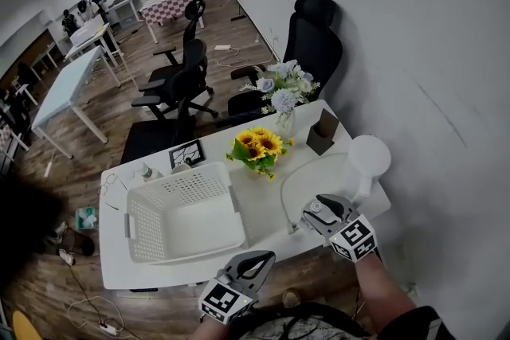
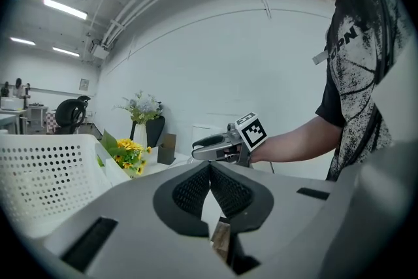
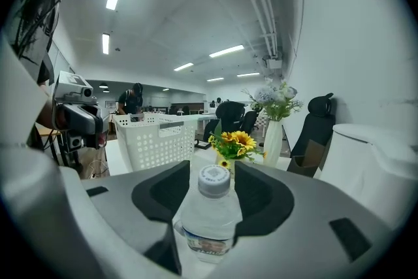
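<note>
My right gripper [image 1: 318,212] [image 3: 212,170] hangs over the front right of the white table [image 1: 263,207], shut on a clear water bottle [image 3: 209,219] with a white cap. The bottle stands upright between the dark pads. My left gripper [image 1: 259,259] [image 2: 209,165] is lower and nearer, off the table's front edge, with its jaws shut tip to tip and nothing between them. Through the left gripper view I see the right gripper [image 2: 225,144] held by a bare forearm. A white perforated basket [image 1: 183,175] [image 3: 157,137] stands on the table's left half.
Sunflowers [image 1: 256,146] [image 3: 235,140], a vase of pale flowers [image 1: 284,95], a small brown box [image 1: 323,131] and a white round-topped device [image 1: 369,155] stand on the table's right half. A thin cable [image 1: 287,175] loops there. Black office chairs [image 1: 315,36] stand behind; a wall runs along the right.
</note>
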Demonstrator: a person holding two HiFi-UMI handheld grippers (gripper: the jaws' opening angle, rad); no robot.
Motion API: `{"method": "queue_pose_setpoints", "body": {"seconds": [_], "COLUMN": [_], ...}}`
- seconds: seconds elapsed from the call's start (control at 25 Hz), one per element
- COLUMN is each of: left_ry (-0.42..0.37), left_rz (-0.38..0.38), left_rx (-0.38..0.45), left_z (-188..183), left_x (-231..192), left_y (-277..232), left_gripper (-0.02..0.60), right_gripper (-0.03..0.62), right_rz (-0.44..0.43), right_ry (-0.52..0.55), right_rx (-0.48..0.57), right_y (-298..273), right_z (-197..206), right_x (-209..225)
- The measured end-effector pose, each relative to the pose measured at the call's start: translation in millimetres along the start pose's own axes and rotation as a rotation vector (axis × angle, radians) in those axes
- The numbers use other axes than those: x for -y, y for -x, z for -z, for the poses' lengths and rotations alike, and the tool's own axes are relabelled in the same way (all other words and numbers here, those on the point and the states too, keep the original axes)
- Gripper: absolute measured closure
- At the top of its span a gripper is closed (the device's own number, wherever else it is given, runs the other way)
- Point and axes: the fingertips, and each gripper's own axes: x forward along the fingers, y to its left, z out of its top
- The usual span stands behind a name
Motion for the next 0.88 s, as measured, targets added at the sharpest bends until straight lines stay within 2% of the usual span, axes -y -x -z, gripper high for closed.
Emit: {"method": "queue_pose_setpoints", "body": {"seconds": [0.32,0.56,0.6,0.76,0.88], "left_ry": [-0.05,-0.067,-0.071,-0.077,-0.079], "left_rz": [-0.01,-0.002,0.001,0.012,0.022], "left_rx": [0.037,0.074,0.077,0.089,0.095], "left_z": [-17,-28,-28,-31,-33], "left_x": [-7,-7,-7,-7,-4], "left_y": [9,10,10,9,8], "left_gripper": [0.571,0.571,0.571,0.571,0.571], "right_gripper": [0.378,0.381,0.392,0.527,0.556], "right_rz": [0.047,0.015,0.015,-0.001,-0.028], "right_ry": [0.043,0.053,0.05,0.039,0.039], "right_rx": [0.039,0.036,0.039,0.03,0.013], "right_y": [25,46,49,55,61], "right_z": [-25,-34,-35,-32,-26], "right_x": [1,-20,-24,-43,-59]}}
